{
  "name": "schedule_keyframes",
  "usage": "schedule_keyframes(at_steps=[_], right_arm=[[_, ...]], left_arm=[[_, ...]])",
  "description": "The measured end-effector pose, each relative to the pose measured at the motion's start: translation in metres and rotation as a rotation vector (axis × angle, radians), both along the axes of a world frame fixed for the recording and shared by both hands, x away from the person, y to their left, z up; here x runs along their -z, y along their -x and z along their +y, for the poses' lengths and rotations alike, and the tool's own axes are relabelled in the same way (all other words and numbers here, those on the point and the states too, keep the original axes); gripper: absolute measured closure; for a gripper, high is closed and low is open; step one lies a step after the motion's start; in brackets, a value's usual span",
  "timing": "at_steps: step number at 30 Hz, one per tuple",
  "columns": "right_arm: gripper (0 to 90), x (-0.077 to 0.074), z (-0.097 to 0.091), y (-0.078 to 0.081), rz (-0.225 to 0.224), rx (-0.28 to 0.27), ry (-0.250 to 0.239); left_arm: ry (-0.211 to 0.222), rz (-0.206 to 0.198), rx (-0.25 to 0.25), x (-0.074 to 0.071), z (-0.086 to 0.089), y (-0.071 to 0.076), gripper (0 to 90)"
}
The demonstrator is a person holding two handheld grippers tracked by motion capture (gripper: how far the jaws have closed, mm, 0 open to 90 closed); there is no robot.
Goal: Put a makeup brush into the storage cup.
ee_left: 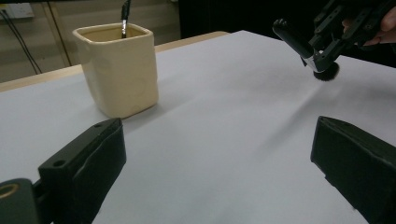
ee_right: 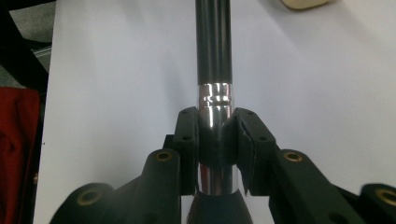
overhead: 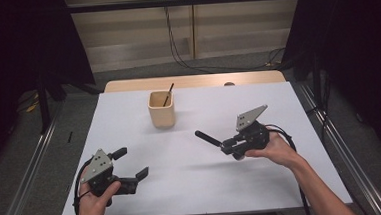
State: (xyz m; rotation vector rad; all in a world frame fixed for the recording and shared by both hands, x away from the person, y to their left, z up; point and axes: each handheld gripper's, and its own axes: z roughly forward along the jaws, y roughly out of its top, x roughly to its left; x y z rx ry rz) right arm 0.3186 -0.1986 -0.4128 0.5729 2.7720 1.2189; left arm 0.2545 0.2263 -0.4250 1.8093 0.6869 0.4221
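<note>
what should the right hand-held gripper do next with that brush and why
Probably carry the brush toward the cream cup and tip it handle-up to drop it in. The right hand-held gripper is shut on its silver ferrule, lifted off the white table. The cup already holds another thin brush, and the left hand-held gripper sits open and idle.

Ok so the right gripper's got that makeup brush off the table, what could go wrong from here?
1. The right gripper clamps the makeup brush on its smooth metal ferrule, so it might slip or swivel.
2. The cream holder is narrow and already has a thin brush leaning inside; the long handle could catch the rim or knock that brush.
3. The open left gripper isn't steadying the holder, so a bump could tip it.
</note>
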Motion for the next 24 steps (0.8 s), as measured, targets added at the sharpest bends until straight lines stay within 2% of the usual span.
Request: schedule_keyframes(at_steps=[5,8,10,11,19,22,24], right_arm=[[71.9,-0.007,0.008,0.003,-0.007,-0.026,0.003],[71.9,-0.008,0.014,0.003,-0.010,-0.047,0.023],[71.9,-0.009,0.018,0.003,-0.009,-0.060,0.034],[72.0,-0.009,0.020,0.003,-0.010,-0.066,0.038],[71.9,-0.009,0.035,0.004,0.011,-0.125,0.092],[72.0,-0.010,0.039,0.003,0.011,-0.139,0.121],[71.9,-0.011,0.043,0.003,0.012,-0.155,0.133]], left_arm=[[-0.016,-0.018,0.054,-0.010,-0.012,-0.007,3.3],[-0.034,-0.016,0.088,-0.016,-0.020,-0.011,3.3],[-0.029,-0.012,0.115,-0.018,-0.025,-0.013,3.3],[-0.044,-0.012,0.124,-0.019,-0.029,-0.014,3.3],[-0.051,-0.002,0.180,-0.023,-0.043,-0.021,3.3],[-0.080,-0.017,0.181,-0.025,-0.048,-0.022,3.3],[-0.093,0.007,0.214,-0.026,-0.051,-0.024,3.3]])
